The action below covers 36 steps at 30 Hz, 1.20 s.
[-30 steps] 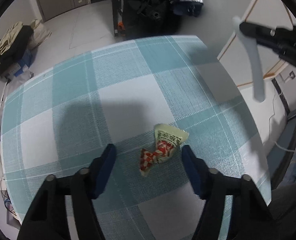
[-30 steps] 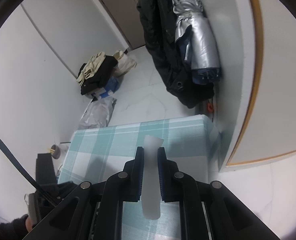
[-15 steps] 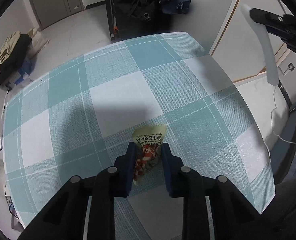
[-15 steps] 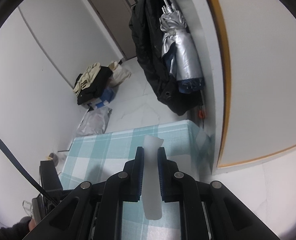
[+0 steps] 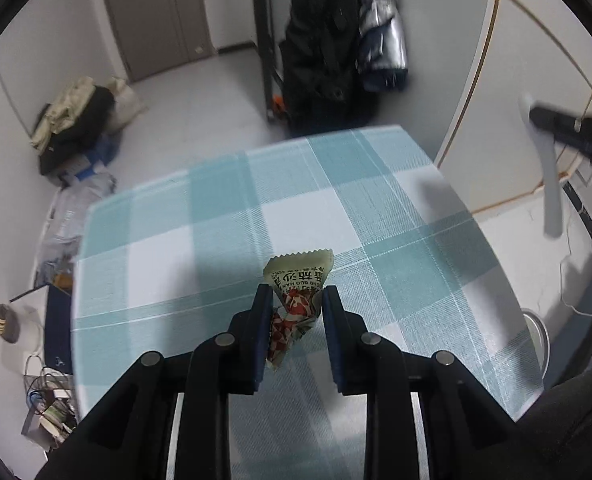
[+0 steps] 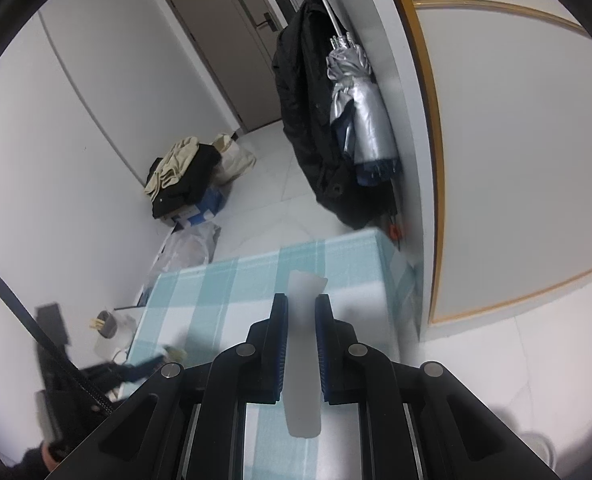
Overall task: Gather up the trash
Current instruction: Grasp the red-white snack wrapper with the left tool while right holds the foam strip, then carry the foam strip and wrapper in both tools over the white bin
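Both grippers loaded, angled down over checked table (image 5: 223, 216).
Left gripper (image 5: 296, 312) clamps snack wrapper (image 5: 298, 292), raised above table's near edge; right gripper (image 6: 299, 320) clamps translucent white strip (image 6: 304, 360) near right edge.

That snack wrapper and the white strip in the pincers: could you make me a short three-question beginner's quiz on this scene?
1. True or false: the left gripper pinches a crumpled snack wrapper.
2. What does the right gripper hold? A) a white translucent strip B) a spoon C) nothing
3. What pattern covers the table?

Key: 1 true. 2 A. 3 teal and white checks.
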Motion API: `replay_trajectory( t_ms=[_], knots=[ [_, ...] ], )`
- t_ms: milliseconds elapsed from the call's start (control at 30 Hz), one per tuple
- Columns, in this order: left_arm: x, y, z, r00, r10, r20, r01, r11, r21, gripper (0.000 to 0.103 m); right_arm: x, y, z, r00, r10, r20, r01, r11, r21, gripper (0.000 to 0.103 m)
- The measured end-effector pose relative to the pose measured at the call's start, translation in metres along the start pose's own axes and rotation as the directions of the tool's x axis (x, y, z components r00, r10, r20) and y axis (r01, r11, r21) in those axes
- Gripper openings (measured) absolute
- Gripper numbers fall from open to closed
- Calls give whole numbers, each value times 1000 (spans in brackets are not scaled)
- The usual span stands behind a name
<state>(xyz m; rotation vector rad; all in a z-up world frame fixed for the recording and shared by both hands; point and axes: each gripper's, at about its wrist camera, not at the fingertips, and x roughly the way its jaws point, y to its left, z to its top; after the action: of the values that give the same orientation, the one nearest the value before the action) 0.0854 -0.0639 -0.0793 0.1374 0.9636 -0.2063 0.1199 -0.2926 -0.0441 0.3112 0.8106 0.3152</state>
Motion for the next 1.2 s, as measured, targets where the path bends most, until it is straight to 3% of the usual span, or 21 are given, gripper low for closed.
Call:
replay_trajectory(
  t_ms=[200, 367, 700, 900, 1033, 1200],
  knots=[
    [-42, 1, -10, 995, 11, 103, -10, 1000, -7, 20, -25, 18, -33, 1000, 7, 9, -7, 1000, -4, 13],
    [-66, 10, -23, 990, -4, 138, 11, 999, -48, 20, -44, 34, -55, 1000, -6, 26, 7, 999, -35, 13],
    [-106, -4, -26, 969, -73, 235, 86, 995, -43, 20, -106, 47, -64, 992, 11, 127, -5, 999, -47, 13],
    [-124, -29, -21, 950, -137, 282, 145, 989, -9, 20, -164, 41, -62, 974, 5, 228, 6, 999, -47, 13],
    [-131, -50, -14, 937, -183, 297, 182, 983, 32, 20, -195, 36, -66, 942, -84, 325, 125, 986, -108, 13],
    [-131, -85, -1, 922, -259, 287, 240, 965, 100, 20, -225, 3, -72, 911, -171, 375, 211, 975, -69, 13]
  ],
)
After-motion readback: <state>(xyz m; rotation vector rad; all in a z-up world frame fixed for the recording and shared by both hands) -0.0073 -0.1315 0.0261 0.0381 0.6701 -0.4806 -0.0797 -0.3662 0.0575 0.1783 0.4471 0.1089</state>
